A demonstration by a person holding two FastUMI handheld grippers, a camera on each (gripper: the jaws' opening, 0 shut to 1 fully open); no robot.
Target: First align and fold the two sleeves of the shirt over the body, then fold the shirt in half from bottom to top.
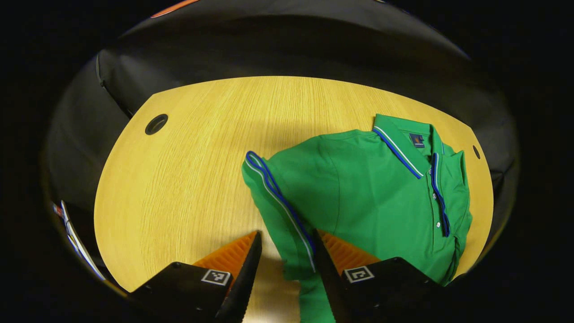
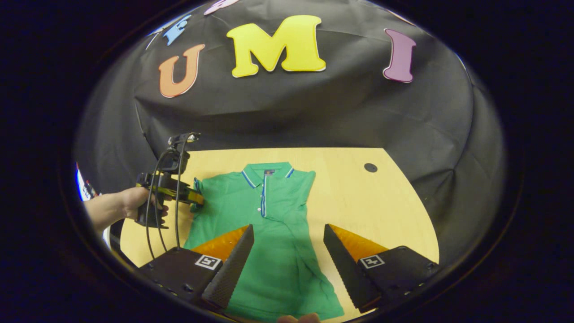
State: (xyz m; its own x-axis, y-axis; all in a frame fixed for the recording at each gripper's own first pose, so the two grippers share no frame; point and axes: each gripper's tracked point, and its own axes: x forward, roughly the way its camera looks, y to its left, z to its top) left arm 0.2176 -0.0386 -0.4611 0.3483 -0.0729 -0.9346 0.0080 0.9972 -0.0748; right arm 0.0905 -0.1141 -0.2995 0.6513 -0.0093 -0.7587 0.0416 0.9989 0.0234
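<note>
A green polo shirt (image 1: 381, 197) with blue and white trim lies face up on the wooden table (image 1: 179, 179), collar (image 1: 399, 150) at the far right. Its striped sleeve cuff (image 1: 273, 190) runs down between the fingers of my left gripper (image 1: 287, 235), which stands open around the sleeve's edge. In the right gripper view the shirt (image 2: 269, 211) lies collar away from me. My right gripper (image 2: 287, 233) hangs open over its lower body, holding nothing. The left gripper (image 2: 196, 197), held by a hand (image 2: 121, 204), sits at the shirt's left sleeve.
Round cable holes (image 1: 156, 124) (image 2: 370, 168) mark the table's far corners. Black cloth hangs close behind the table. Bare wood (image 2: 381, 211) stretches to the right of the shirt and to its left (image 1: 179, 179). Cables (image 2: 154, 224) trail from the left gripper.
</note>
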